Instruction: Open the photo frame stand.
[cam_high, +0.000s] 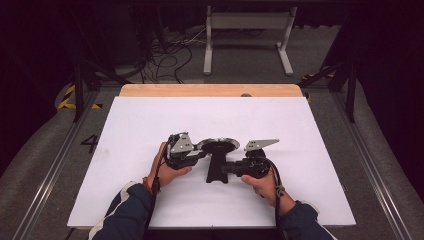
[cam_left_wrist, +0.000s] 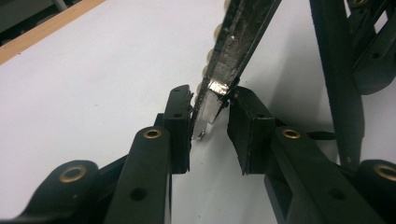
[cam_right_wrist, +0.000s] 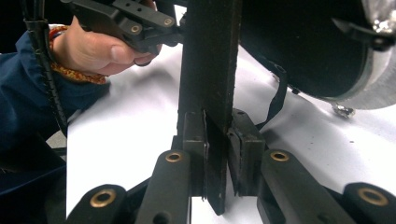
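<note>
Your left gripper (cam_high: 202, 153) has its jaws closed on the left rim of the pan (cam_high: 217, 146), which sits near the middle of the white tabletop (cam_high: 150, 120). To the right, your right gripper (cam_high: 226, 170) clamps the pan's black handle (cam_right_wrist: 208, 70) between its jaws.

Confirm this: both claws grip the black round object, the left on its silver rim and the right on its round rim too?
Not quite. The right claw is shut on the black handle, not the rim; the right gripper view shows this. The left claw does pinch the silver rim.
</note>
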